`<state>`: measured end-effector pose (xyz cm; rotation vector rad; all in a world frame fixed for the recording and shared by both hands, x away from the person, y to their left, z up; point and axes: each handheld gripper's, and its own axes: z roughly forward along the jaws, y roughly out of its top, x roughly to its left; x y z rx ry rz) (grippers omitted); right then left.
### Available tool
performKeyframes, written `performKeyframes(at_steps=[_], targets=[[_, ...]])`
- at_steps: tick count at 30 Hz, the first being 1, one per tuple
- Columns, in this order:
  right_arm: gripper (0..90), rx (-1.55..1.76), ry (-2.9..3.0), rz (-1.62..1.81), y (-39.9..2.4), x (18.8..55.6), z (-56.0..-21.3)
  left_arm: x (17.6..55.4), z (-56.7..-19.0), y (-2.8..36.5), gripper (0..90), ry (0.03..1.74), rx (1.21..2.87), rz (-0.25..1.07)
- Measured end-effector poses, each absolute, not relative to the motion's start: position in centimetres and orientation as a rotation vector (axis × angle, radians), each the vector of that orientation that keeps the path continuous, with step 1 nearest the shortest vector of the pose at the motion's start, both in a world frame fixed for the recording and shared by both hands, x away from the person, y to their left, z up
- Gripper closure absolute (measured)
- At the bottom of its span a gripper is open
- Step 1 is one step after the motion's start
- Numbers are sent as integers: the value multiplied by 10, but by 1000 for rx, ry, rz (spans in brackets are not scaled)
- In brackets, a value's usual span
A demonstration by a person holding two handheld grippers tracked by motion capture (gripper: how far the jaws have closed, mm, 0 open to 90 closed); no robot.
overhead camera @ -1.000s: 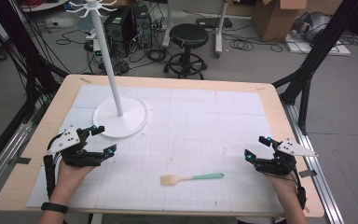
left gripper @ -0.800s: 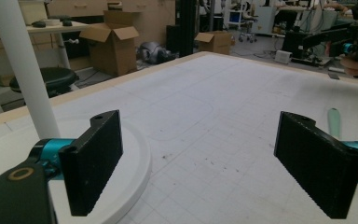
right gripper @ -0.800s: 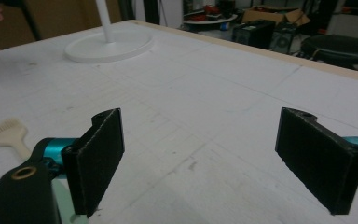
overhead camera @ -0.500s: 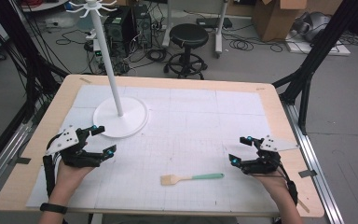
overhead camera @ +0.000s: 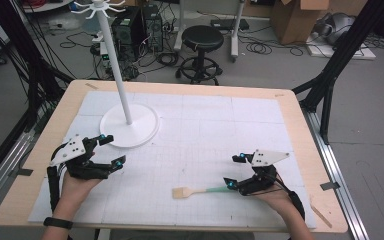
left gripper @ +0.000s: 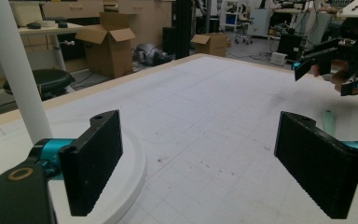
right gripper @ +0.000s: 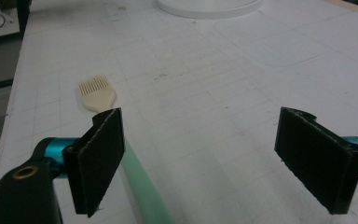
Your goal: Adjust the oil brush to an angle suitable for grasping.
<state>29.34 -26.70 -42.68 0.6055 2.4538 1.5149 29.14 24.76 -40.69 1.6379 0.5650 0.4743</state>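
On the table (overhead camera: pixel 290 107) I see a mat (overhead camera: pixel 205 130) covering most of the top. The stand (overhead camera: pixel 129 125) sits on the mat's far left part, its pole rising from the base. The brush (overhead camera: pixel 197 191) lies flat on the mat near the front edge, right of centre, head pointing left. My left gripper (overhead camera: pixel 109 150) sits just before the stand's base. My right gripper (overhead camera: pixel 234 171) is at the brush's handle end, the handle beside one jaw. Behind the table stands a stool (overhead camera: pixel 201 50) on the floor.

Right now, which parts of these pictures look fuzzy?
In the right gripper view, the pale green brush handle smears beside the sharp black left pad. In the left gripper view, the white stand pole looks soft. The high view is grainy throughout.
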Motion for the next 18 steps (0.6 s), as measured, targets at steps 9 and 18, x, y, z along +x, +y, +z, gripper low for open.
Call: performKeyframes(at_steps=[9,18], targets=[[237,526,2557,1490,-248,295,-433,292,-407,247,158,559,1639,468],[421,403,2691,1453,-233,295,-439,292,-407,245,158,558,1629,455]])
